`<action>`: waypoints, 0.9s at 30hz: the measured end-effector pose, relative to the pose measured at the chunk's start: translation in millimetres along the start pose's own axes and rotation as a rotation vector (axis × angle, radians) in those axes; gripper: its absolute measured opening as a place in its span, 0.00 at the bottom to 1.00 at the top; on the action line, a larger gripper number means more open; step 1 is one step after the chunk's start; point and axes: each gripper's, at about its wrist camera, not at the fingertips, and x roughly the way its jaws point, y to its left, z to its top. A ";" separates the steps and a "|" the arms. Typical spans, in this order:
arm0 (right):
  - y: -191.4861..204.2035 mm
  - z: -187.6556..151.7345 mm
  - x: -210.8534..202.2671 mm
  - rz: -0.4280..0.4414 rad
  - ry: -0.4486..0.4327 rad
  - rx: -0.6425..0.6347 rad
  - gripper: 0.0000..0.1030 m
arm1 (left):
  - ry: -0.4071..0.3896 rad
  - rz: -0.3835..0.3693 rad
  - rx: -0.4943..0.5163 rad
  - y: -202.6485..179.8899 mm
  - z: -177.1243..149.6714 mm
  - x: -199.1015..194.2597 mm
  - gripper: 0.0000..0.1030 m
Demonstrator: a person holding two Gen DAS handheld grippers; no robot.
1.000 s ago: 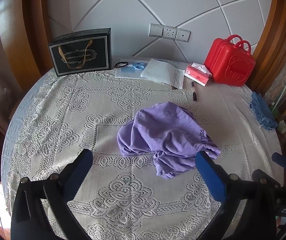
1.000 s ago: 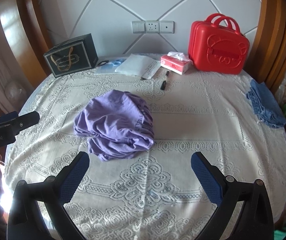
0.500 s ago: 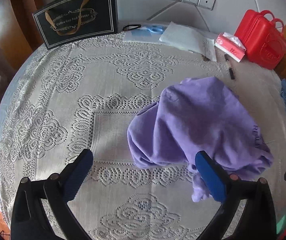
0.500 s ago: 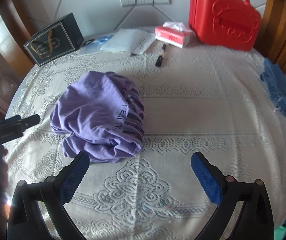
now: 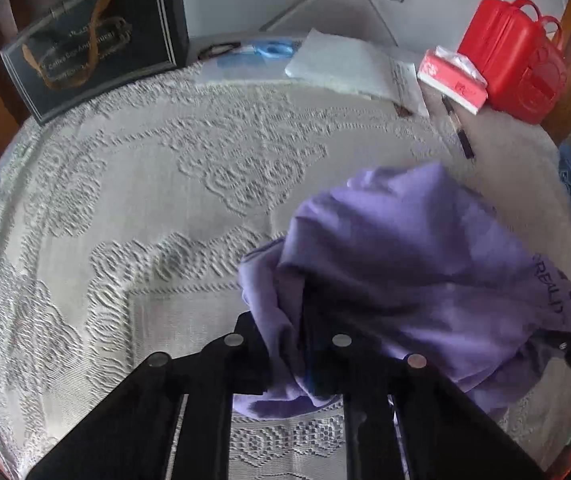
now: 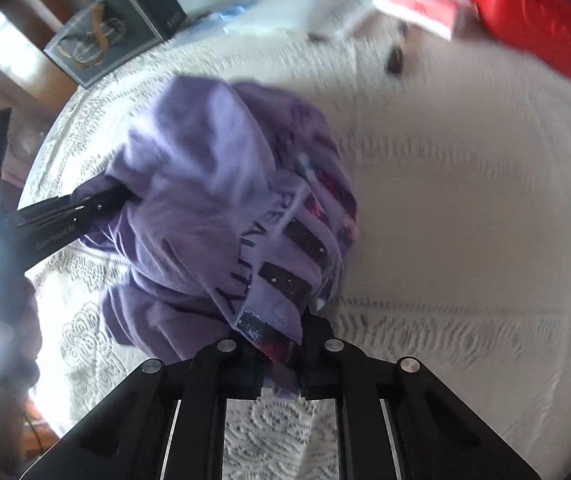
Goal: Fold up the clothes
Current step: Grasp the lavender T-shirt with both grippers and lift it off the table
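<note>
On lace tablecloth (image 5: 133, 208), purple shirt (image 5: 405, 264) pinched between both closing tools.

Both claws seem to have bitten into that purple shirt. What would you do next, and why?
Probably lift and draw the grippers apart. The left gripper and right gripper are closing on folds of the crumpled purple shirt, which needs spreading flat on the lace tablecloth first.

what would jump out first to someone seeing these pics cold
The crumpled purple shirt heaped on the white lace tablecloth draws the eye first, with the left gripper and the right gripper each closing their jaws on a fold of it from opposite sides. Next comes the bright red case at the far right by the wall, then the black gift bag at the far left.
</note>
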 end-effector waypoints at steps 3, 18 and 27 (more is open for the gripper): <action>13.3 21.8 -65.7 -0.008 -0.210 -0.039 0.09 | -0.125 0.021 -0.030 15.7 22.2 -58.2 0.11; 15.6 -15.6 -141.6 -0.032 -0.287 0.031 0.78 | -0.165 0.069 -0.129 72.7 -7.6 -132.2 1.00; -59.7 -82.9 -79.5 -0.080 -0.065 0.212 0.79 | 0.010 0.063 -0.067 43.6 -52.2 -39.6 1.00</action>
